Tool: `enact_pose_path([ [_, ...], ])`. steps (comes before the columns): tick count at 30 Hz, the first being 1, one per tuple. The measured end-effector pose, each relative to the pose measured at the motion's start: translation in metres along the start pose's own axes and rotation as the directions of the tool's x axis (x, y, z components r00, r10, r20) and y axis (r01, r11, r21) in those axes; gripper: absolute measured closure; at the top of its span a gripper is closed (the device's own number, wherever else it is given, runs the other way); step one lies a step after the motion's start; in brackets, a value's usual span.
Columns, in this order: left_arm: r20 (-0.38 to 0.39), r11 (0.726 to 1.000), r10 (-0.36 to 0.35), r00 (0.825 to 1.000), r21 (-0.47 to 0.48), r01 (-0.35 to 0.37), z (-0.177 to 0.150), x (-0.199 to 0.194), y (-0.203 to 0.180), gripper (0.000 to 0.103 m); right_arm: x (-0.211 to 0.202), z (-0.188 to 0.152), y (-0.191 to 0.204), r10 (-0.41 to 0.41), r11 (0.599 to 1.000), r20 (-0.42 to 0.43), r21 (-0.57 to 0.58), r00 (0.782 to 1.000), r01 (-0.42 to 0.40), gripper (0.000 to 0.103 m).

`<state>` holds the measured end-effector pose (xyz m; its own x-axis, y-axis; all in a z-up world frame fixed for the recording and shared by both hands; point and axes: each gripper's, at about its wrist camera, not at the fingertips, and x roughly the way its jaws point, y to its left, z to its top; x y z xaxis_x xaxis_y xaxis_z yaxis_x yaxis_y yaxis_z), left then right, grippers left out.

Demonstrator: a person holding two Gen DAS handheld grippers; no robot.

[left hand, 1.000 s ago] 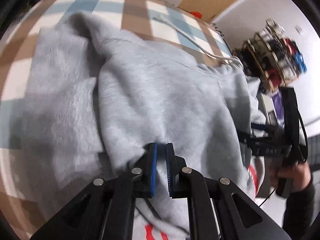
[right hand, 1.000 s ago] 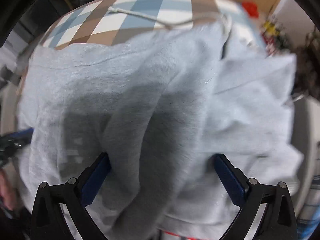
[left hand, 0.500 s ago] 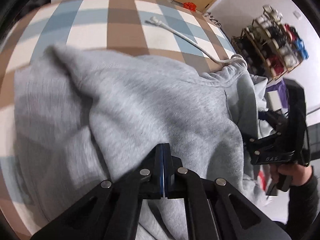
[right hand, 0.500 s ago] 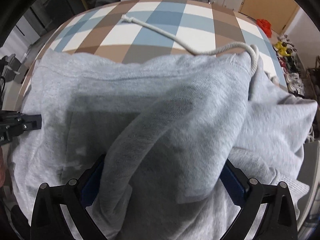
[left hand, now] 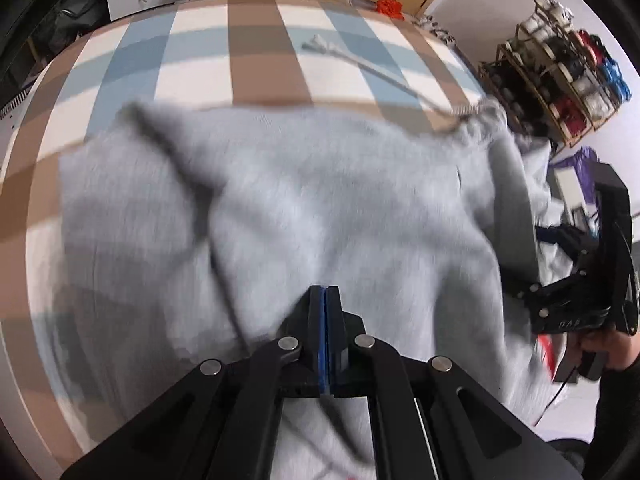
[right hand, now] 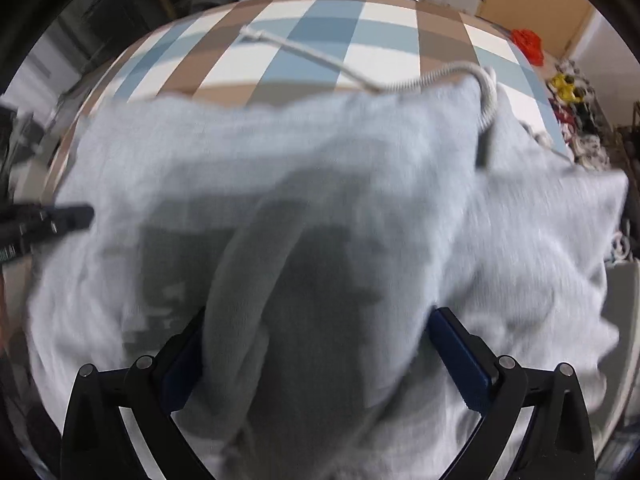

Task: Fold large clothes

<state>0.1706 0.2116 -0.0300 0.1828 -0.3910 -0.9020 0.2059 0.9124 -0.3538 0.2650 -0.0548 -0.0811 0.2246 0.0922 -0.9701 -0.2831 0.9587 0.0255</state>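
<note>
Step in hand: we judge this an early fold of the grey hoodie point(left hand: 320, 208), both hands gathering its near edge.
Left tongs point(left hand: 326, 312): blue pads pressed together; whether a thin fold of cloth is pinched between them we cannot tell.
Right tongs point(right hand: 316, 352): jaws stand wide apart with a thick bunch of hoodie fabric between them; whether the pads press on it we cannot tell.
Where the hoodie is: spread over the near half of the checked bed point(left hand: 256, 60), its near edge hanging toward us.
Which way it points: the hood end with the white drawstring point(right hand: 320, 60) lies at the far right; the cord trails onto bare checks.
Long axis: roughly left to right across the bed.
Next move: we would carry the gathered near edge toward the far edge, keeping both hands level.
</note>
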Motion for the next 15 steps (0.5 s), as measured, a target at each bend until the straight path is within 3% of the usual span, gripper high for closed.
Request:
enact_pose_path([
  [5,0.055,0.995,0.087,0.995,0.039,-0.089,-0.038,-0.031,-0.02,0.103,-0.041,-0.04,-0.001,-0.006,0.999,0.053,0.052,0.999,0.003,0.0],
  [7,0.09,0.998,0.028,0.996,0.059,-0.033,-0.053,-0.049,-0.037,0.103,-0.077,-0.049,0.007,-0.009,0.999,0.175,0.039,0.984,0.003,0.0],
  [9,0.108,0.996,-0.02,0.994,0.09,0.01,-0.068,-0.056,-0.052,0.103,-0.1,-0.057,0.017,0.046,0.998,0.257,0.018,0.965,-0.052,0.0],
  [10,0.103,0.994,-0.023,0.994,0.106,0.012,-0.077,-0.053,-0.059,0.103,-0.104,-0.061,0.028,0.098,0.995,0.262,-0.003,0.96,-0.101,0.0],
  [12,0.069,0.993,-0.011,0.998,0.114,0.003,-0.082,-0.034,-0.07,0.103,-0.094,-0.069,0.044,0.114,0.993,0.227,-0.035,0.967,-0.109,0.0],
  [15,0.038,0.997,-0.031,0.999,0.069,0.029,-0.099,-0.006,-0.061,0.103,-0.056,-0.077,0.061,0.006,0.997,0.153,-0.076,0.988,0.005,0.0],
])
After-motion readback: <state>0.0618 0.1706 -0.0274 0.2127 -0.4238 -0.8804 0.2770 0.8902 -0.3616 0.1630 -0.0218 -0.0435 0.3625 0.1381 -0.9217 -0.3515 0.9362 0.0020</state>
